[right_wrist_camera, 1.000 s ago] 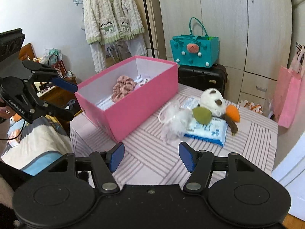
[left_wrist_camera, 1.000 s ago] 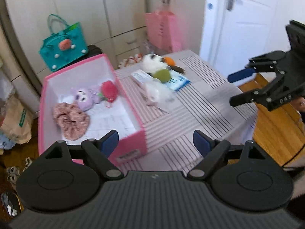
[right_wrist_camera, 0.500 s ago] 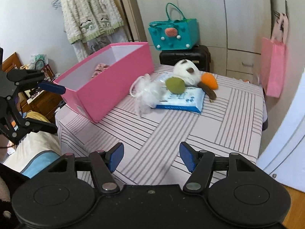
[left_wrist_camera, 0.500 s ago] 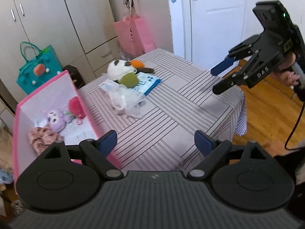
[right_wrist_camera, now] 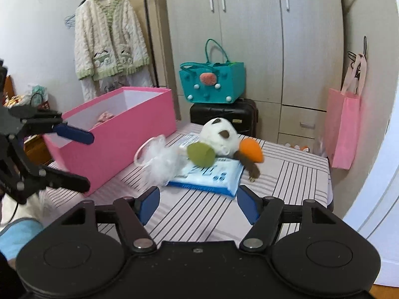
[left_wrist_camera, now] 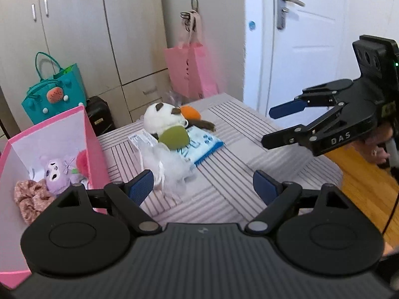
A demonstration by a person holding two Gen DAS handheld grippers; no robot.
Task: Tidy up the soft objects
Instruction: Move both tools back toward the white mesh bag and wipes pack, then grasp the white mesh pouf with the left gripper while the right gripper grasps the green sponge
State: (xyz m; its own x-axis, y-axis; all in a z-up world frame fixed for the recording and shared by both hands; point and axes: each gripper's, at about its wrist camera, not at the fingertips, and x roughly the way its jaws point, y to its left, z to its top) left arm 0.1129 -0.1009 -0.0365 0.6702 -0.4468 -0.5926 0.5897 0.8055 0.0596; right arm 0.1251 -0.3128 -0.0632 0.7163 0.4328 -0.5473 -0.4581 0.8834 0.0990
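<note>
Soft toys and a pouch lay grouped on the striped table [left_wrist_camera: 244, 134], toward its far edge, with the pink box [left_wrist_camera: 96, 147] standing along the table's left edge. Inside the box, in the left wrist view, lay a pink scrunchie [left_wrist_camera: 30, 196], a purple plush [left_wrist_camera: 56, 177] and a red plush [left_wrist_camera: 83, 160]. Just right of the box sat a white mesh puff [left_wrist_camera: 169, 167], and behind it a white panda plush [left_wrist_camera: 162, 118] with a green round piece [left_wrist_camera: 174, 138] in front of it, an orange piece [left_wrist_camera: 190, 112] and a brown piece [left_wrist_camera: 204, 124] beside it. These rested on a blue and white pouch [left_wrist_camera: 202, 147] whose printing was too blurred to read.

The left gripper [left_wrist_camera: 203, 186] hung over the table's near edge, its jaws closing a little yet spread wide with nothing between them; its left finger stood in front of the puff. The right gripper [left_wrist_camera: 271, 127] hung over the table's right side, the letters "DAS" on its body, its jaws opening and empty. In the right wrist view the right gripper [right_wrist_camera: 198, 204] pointed at the pouch [right_wrist_camera: 209, 177].

Behind the table stood a teal bag [left_wrist_camera: 53, 94] on a black case [left_wrist_camera: 99, 114], and a pink bag [left_wrist_camera: 189, 69] hung farther right.
</note>
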